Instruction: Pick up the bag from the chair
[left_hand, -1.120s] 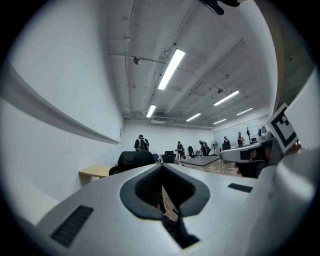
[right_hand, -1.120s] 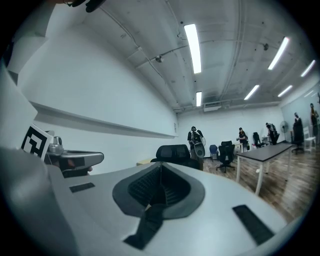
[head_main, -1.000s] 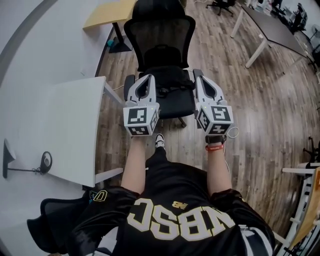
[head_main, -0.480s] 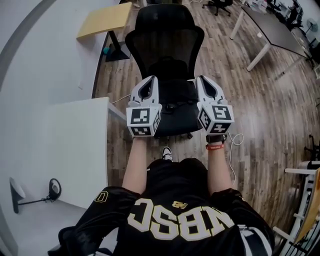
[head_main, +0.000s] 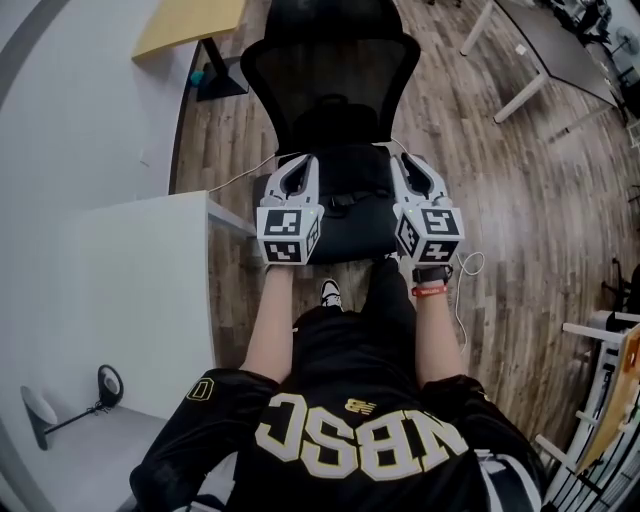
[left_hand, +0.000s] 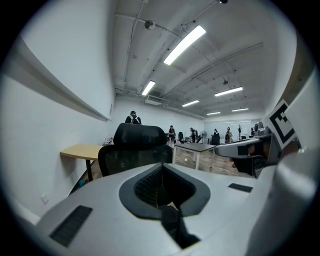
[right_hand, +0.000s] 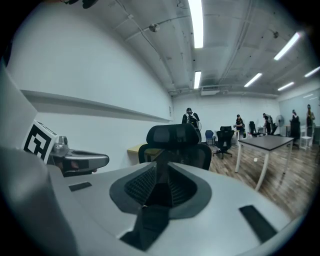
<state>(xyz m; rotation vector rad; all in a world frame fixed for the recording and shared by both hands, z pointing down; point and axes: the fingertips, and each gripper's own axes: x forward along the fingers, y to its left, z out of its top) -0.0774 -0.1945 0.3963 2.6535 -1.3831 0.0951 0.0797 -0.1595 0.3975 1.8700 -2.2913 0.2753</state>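
A black bag (head_main: 350, 182) with a strap lies on the seat of a black mesh office chair (head_main: 330, 70). My left gripper (head_main: 299, 163) hovers over the seat's left edge, just left of the bag. Over the seat's right edge, just right of the bag, hangs my right gripper (head_main: 408, 162). Both point towards the backrest. In the left gripper view the left gripper (left_hand: 161, 169) has its jaws together, holding nothing. The right gripper (right_hand: 162, 165) looks the same in its own view. Both gripper views show the chair's headrest (right_hand: 175, 135) ahead; the bag is hidden below the jaws.
A white table (head_main: 140, 290) stands close at the left, a wooden desk (head_main: 190, 20) behind it. A grey table (head_main: 560, 50) is at the back right. A white cable (head_main: 465, 275) lies on the wooden floor by the chair. People stand far off in the room.
The person has stepped up to the chair. Both grippers moved forward from in front of the seat to over its two sides, flanking the bag.
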